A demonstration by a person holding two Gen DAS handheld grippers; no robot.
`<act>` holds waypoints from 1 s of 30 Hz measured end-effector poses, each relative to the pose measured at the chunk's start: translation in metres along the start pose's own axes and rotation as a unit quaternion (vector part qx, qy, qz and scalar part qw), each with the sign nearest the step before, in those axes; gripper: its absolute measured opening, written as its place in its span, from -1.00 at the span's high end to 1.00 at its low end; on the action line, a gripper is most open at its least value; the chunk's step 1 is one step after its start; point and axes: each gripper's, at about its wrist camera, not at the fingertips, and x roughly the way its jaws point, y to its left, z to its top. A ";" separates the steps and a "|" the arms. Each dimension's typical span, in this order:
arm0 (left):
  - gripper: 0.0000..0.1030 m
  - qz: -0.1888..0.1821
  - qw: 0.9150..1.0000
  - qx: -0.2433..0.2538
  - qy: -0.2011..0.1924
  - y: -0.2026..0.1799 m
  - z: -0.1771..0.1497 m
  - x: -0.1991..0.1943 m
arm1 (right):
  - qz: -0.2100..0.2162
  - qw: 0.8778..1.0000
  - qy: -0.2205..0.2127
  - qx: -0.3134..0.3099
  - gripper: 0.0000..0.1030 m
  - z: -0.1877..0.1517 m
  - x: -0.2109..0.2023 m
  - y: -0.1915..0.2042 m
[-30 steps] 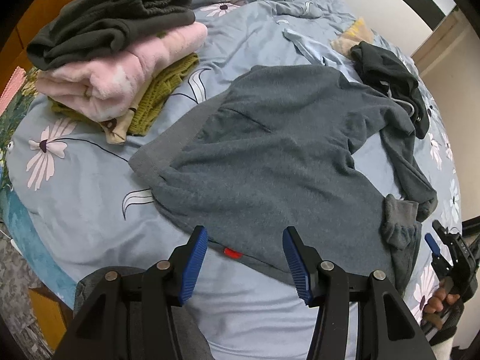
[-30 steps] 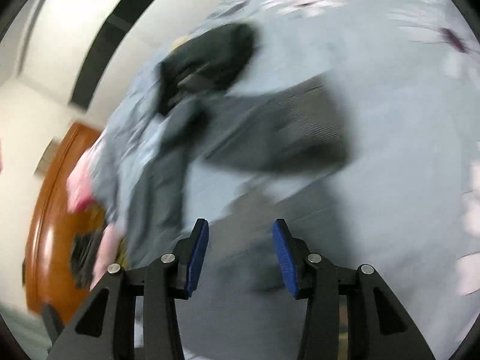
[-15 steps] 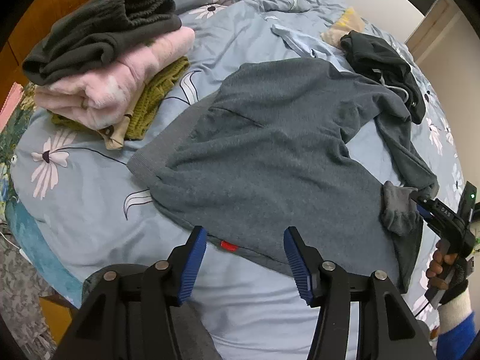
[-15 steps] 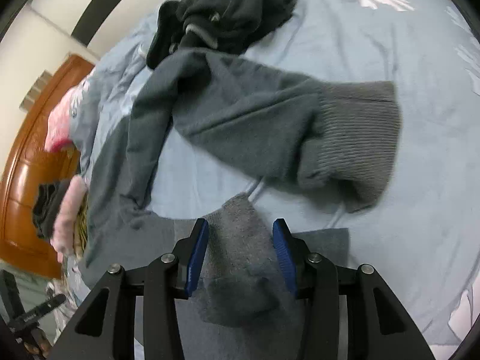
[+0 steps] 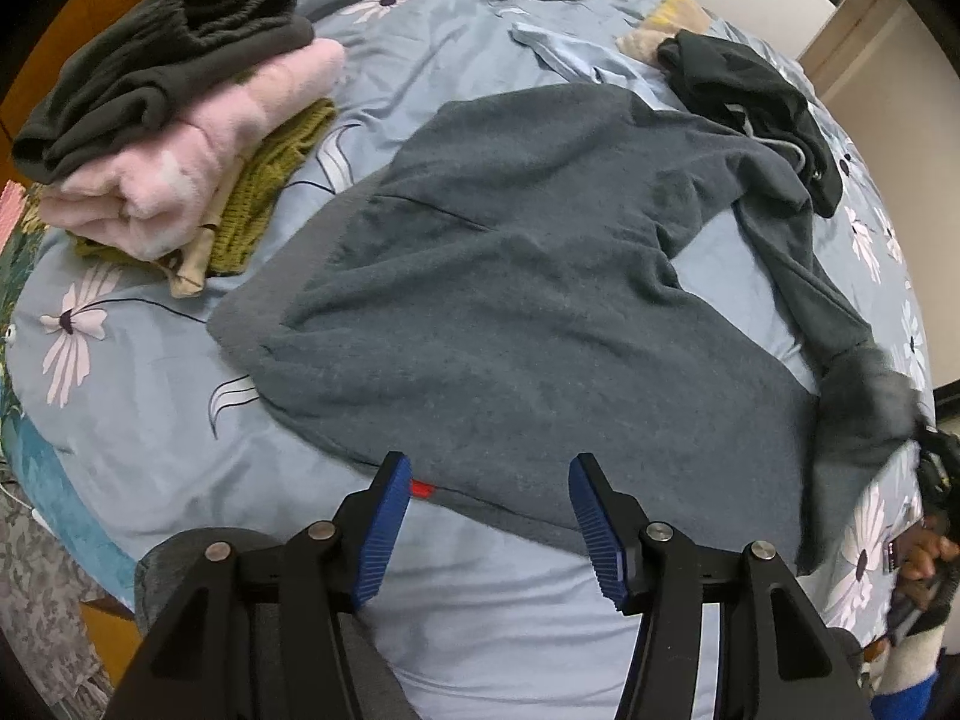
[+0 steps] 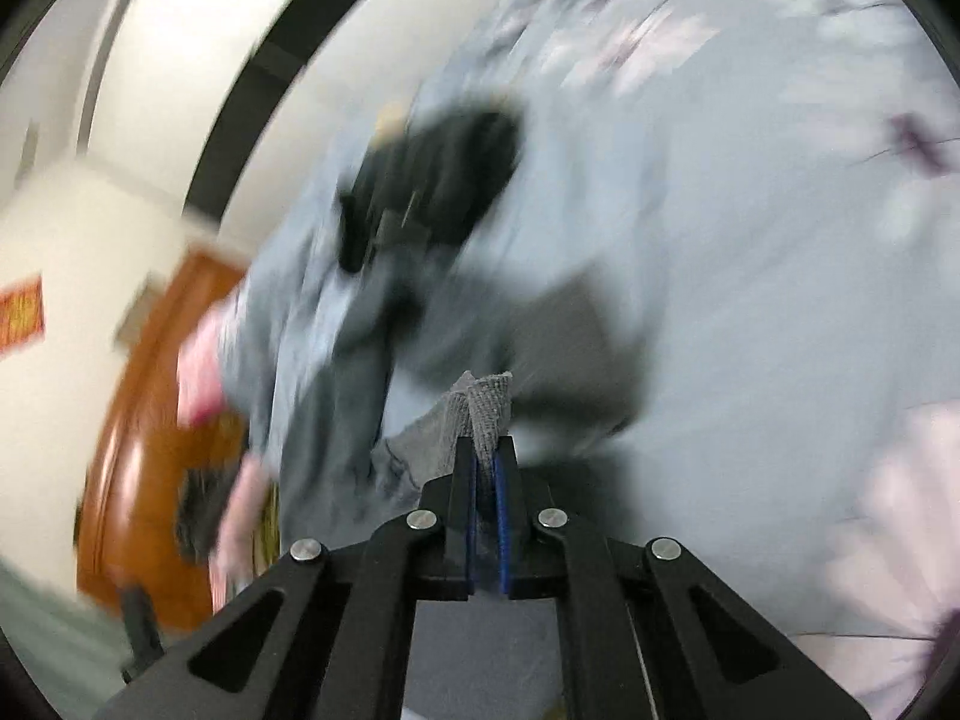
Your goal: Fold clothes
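Observation:
A grey sweatshirt (image 5: pixel 510 300) lies spread on the bed, hem toward me, with a small red tag at its near edge. My left gripper (image 5: pixel 489 513) is open and empty, hovering just above that hem. My right gripper (image 6: pixel 485 456) is shut on the ribbed cuff (image 6: pixel 489 405) of the sweatshirt's sleeve and holds it off the bed; the right wrist view is motion-blurred. In the left wrist view the lifted cuff (image 5: pixel 864 402) shows at the right edge by the right gripper (image 5: pixel 936 468).
A stack of folded clothes (image 5: pixel 174 108), dark grey on pink on olive, sits at the far left. A black hoodie (image 5: pixel 744 90) lies beyond the sweatshirt. The bed has a blue floral cover (image 5: pixel 138 396). A wooden headboard (image 6: pixel 144 456) stands behind.
My right gripper has closed on the sleeve cuff and lifted it, moving fast. The left gripper has stayed open over the hem, shifting only slightly.

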 end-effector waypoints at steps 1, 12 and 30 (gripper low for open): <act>-0.14 -0.001 1.000 0.000 0.001 0.000 0.000 0.001 | -0.014 0.999 -0.032 0.015 0.90 0.006 -0.022 -0.012; -0.14 -0.001 1.000 -0.014 0.006 0.010 0.006 0.008 | -0.194 0.967 -0.070 0.151 0.91 -0.016 -0.099 -0.138; -0.14 0.032 0.998 -0.040 -0.029 0.038 0.087 0.032 | -0.219 0.969 -0.024 0.114 0.34 0.016 -0.066 -0.072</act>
